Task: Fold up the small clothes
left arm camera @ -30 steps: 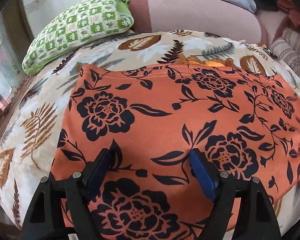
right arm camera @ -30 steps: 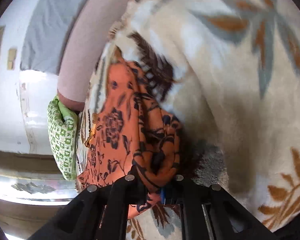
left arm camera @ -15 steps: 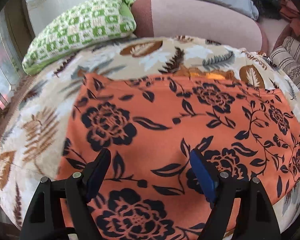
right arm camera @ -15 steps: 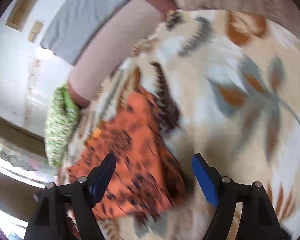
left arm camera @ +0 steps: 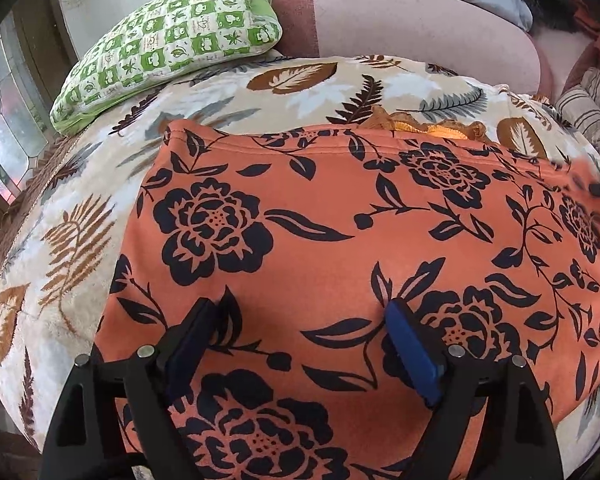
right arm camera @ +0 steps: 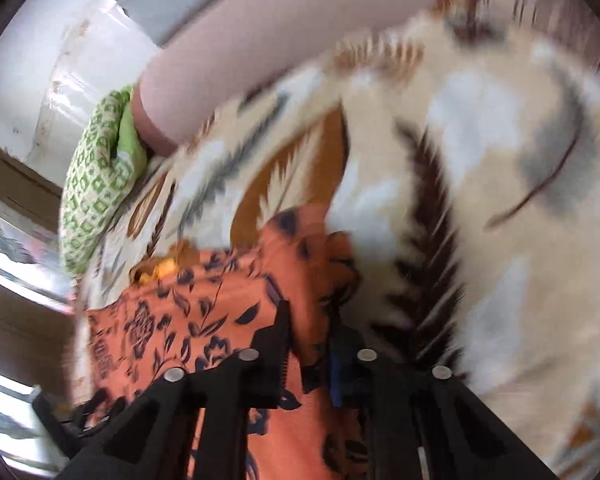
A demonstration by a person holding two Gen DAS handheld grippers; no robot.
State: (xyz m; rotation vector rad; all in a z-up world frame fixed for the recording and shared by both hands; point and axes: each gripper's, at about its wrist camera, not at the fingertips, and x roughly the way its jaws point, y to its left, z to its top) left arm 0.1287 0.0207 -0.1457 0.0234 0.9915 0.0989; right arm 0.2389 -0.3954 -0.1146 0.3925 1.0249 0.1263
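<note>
- An orange garment (left arm camera: pixel 340 248) printed with black flowers and leaves lies spread flat on a bed covered by a cream blanket (left arm camera: pixel 80 220) with a leaf pattern. It fills most of the left wrist view, which suits folding: a flat cloth lets each edge be lifted and laid over cleanly.
- The left gripper (left arm camera: pixel 300 328) hovers over the near part of the garment with its jaws spread wide and nothing between them. The blue pads (left arm camera: pixel 410 348) sit apart above the cloth, seemingly waiting to press or pinch once a fold is ready.
- The right gripper (right arm camera: pixel 312 344) sits at the garment's far right corner. Its jaws have just been closing and are now drawn nearly together on a bunched fold of the orange cloth, most likely to carry that corner across. This view is blurred by motion, so the exact bite cannot be made out.
- In the left wrist view a dark, blurred tip at the right edge of the garment is probably that right gripper.
- A small bunch of yellow-orange fabric (left arm camera: pixel 432 128) peeks out beyond the garment's far hem; what it belongs to is unclear.
- A green and white checked pillow (left arm camera: pixel 168 40) rests at the bed's far left, touching a pink bolster (left arm camera: pixel 420 32) along the back, both clear of the folding area.
- The pillow's squares hold small leaf and clover pictures with tiny lettering too small to read. No brand or label shows on the garment.
</note>
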